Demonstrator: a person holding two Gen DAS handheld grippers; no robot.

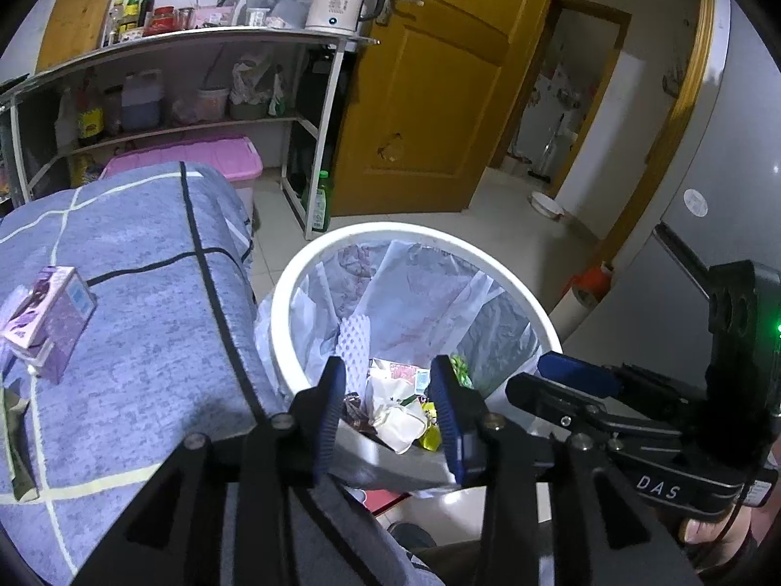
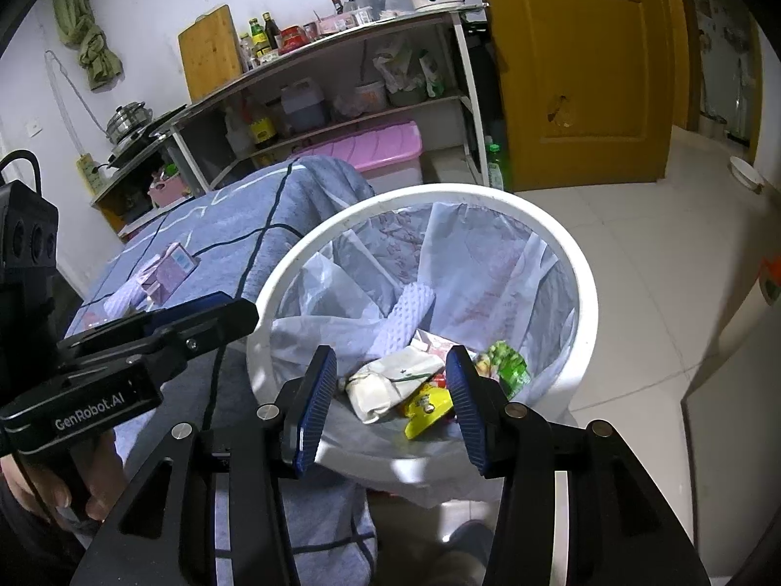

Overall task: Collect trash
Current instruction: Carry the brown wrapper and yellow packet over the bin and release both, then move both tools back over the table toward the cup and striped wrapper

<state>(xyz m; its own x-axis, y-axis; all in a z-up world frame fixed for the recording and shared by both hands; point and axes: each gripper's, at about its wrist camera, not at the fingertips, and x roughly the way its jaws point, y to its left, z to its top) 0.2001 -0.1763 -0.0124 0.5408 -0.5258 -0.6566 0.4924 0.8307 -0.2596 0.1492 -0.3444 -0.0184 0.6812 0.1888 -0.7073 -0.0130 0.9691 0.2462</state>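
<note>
bin: white round trash bin (image 1: 293, 293) on the tiled floor, touching the edge of the cloth-covered surface; clear liner bag (image 1: 415, 293) inside, draped over the rim
trash in bin: crumpled white paper (image 2: 390, 381), yellow wrapper (image 2: 424, 410), green wrapper (image 2: 507, 366), white foam net sleeve (image 2: 405, 312) leaning on the liner; all at the bottom
trash not in bin: purple carton (image 1: 49, 317) lying on the blue cloth (image 1: 146, 342), left of the bin
left gripper (image 1: 388, 390): over the near rim of the bin, jaws partly apart, nothing between the pads, trash seen through the gap below
right gripper (image 2: 390, 376): over the bin too, beside the left one, jaws partly apart, holding nothing, pads clear of the paper below
hands: fingers on each gripper handle, seen at the low corners of the 2 views
shelf: metal rack (image 1: 195, 44) behind, bottles and white kettle (image 1: 341, 0) on top
box: pink-lidded storage box (image 1: 195, 161) under the rack
door: yellow wooden door (image 1: 439, 97) open, right of the rack
</note>
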